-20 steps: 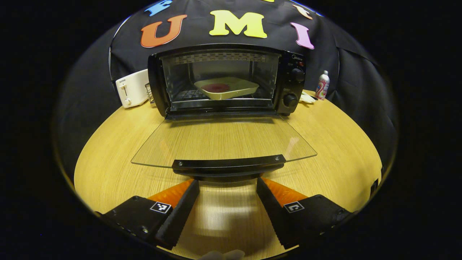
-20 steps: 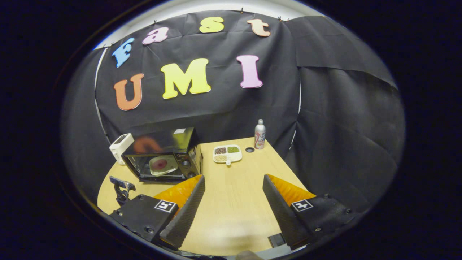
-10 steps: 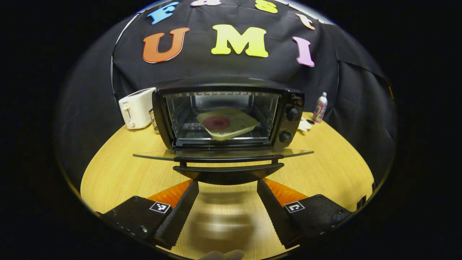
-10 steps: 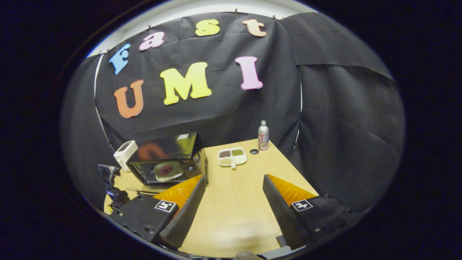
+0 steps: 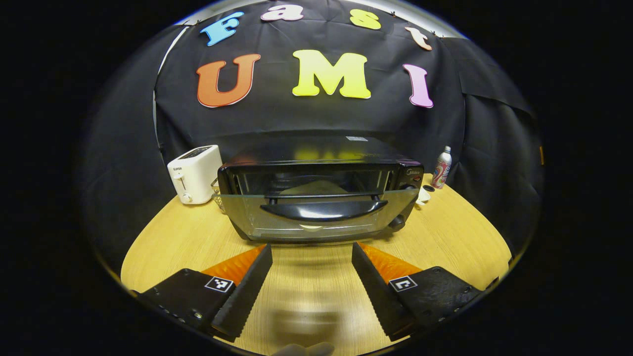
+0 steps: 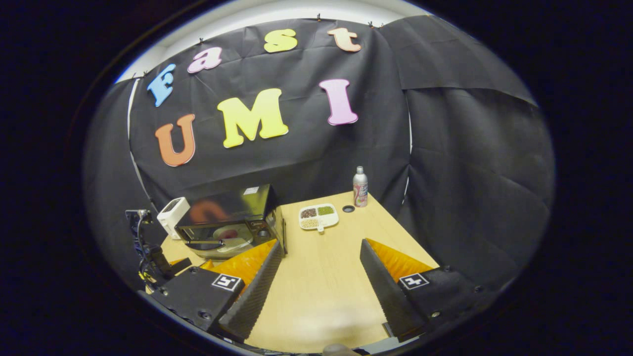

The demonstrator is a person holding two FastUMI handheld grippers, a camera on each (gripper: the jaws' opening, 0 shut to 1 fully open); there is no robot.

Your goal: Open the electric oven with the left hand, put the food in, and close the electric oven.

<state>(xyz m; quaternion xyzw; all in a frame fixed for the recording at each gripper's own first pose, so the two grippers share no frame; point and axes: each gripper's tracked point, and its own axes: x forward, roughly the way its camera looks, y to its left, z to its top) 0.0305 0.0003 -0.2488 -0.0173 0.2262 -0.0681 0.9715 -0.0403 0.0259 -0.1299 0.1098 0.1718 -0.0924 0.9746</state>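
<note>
In the left gripper view, the oven (image 5: 319, 190) sits mid-frame, its glass door (image 5: 316, 217) tilted nearly shut with the food tray (image 5: 314, 188) dim inside. The left gripper (image 5: 311, 284) is spread, touching nothing. The right gripper (image 6: 316, 289) is spread above the table (image 6: 326, 277).

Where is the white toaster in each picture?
Left gripper view: the white toaster stands at middle left on the wooden table, just left of the black electric oven.
Right gripper view: the toaster is small at lower left, partly behind the oven's far corner.
Shared landmark: the bottle by the black cloth wall.
</note>
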